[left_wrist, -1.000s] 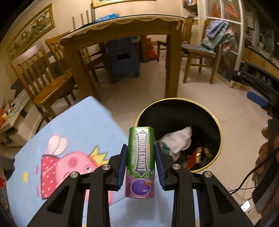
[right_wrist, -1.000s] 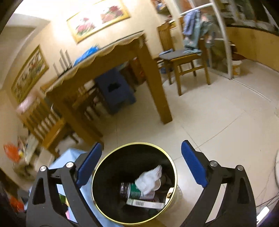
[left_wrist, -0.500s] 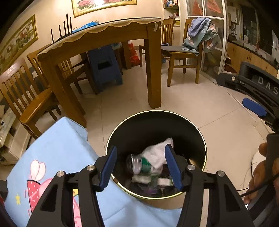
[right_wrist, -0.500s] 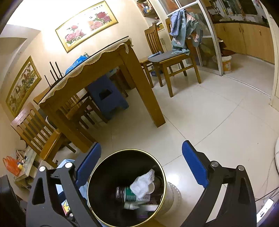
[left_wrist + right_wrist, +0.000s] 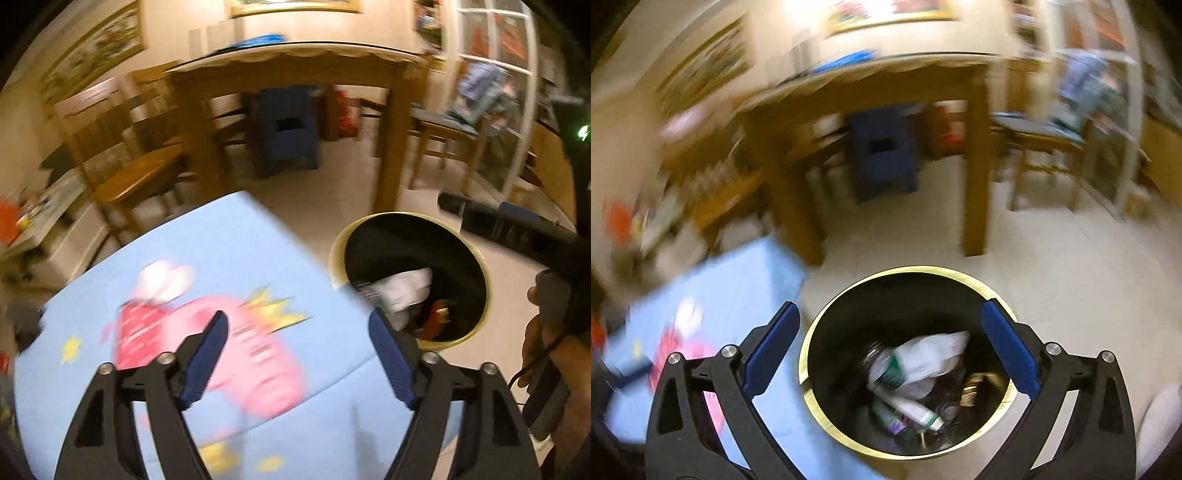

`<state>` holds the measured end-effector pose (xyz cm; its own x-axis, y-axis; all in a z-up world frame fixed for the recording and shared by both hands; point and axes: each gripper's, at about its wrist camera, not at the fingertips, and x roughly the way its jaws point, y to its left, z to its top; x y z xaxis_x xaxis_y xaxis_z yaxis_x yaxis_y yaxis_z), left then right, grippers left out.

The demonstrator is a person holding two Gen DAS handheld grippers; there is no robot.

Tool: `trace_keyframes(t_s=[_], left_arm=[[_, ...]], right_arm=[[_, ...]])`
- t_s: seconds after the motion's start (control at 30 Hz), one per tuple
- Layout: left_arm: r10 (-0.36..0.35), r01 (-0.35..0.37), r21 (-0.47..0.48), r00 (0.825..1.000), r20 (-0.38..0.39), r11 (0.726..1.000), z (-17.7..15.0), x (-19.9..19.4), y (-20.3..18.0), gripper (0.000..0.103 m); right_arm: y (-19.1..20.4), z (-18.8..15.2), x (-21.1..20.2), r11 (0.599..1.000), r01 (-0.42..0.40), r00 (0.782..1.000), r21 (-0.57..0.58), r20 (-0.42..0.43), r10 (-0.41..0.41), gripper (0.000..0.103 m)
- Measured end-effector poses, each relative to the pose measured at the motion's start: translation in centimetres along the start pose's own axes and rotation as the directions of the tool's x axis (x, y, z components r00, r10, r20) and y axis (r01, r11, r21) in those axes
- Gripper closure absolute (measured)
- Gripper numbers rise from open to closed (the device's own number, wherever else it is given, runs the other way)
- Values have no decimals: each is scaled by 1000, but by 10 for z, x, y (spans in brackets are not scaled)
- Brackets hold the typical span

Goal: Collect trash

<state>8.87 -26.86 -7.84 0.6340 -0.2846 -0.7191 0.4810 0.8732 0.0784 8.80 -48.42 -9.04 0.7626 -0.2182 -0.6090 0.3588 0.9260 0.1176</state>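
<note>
The light blue cartoon-print cloth (image 5: 236, 258) now fills the lower left and centre of the left wrist view, and the black bin (image 5: 476, 258) with its gold rim sits off to the right; half a second ago that bin lay straight ahead between the fingers. A second ago the left gripper (image 5: 297, 360) was clamped on a green chewing-gum tube. Its jaws have just been opening and now stand wide with nothing between them, so the tube has most likely gone into the bin, though I cannot pick it out for certain among the blurred litter. That piece of trash looks dealt with, and the swing back over the cloth suggests a search for the next.

In the right wrist view the bin (image 5: 812, 354) sits at lower centre, holding a crumpled white bag (image 5: 931, 354) and a bottle (image 5: 912, 406). The right gripper (image 5: 888, 349), its jaws just opened further, is spread wide and empty above it.
</note>
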Motion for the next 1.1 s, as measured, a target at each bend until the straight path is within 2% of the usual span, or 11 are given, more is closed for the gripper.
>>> trace_keyframes(t_s=[0.07, 0.17, 0.27, 0.33, 0.43, 0.6, 0.73, 0.97, 1.1], left_arm=[[70, -70, -61, 997, -16, 996, -15, -13, 37, 25], [157, -159, -122, 987, -26, 980, -34, -36, 81, 24], [275, -272, -161, 961, -5, 949, -56, -74, 118, 14], [314, -305, -184, 949, 19, 934, -63, -98, 133, 11], [339, -320, -221, 939, 56, 921, -69, -135, 150, 10], [323, -279, -300, 940, 107, 912, -75, -184, 172, 6], [355, -289, -335, 922, 154, 897, -77, -211, 182, 7], [368, -305, -319, 916, 159, 897, -82, -218, 175, 6], [364, -303, -328, 920, 143, 895, -85, -214, 179, 7]], right_arm=[[48, -13, 6, 991, -54, 998, -122, -44, 49, 6], [101, -29, -5, 973, -132, 990, -189, -79, 119, 6], [145, -41, -37, 953, -223, 975, -205, -70, 213, 6], [168, -44, -60, 941, -249, 968, -229, -53, 244, 6], [194, -40, -93, 939, -226, 973, -261, -8, 232, 6], [220, -35, -149, 924, -271, 957, -270, 24, 288, 5], [227, -38, -183, 924, -264, 954, -276, 69, 293, 5], [228, -50, -193, 921, -271, 955, -280, 41, 293, 5], [228, -50, -193, 918, -290, 950, -271, 32, 310, 5]])
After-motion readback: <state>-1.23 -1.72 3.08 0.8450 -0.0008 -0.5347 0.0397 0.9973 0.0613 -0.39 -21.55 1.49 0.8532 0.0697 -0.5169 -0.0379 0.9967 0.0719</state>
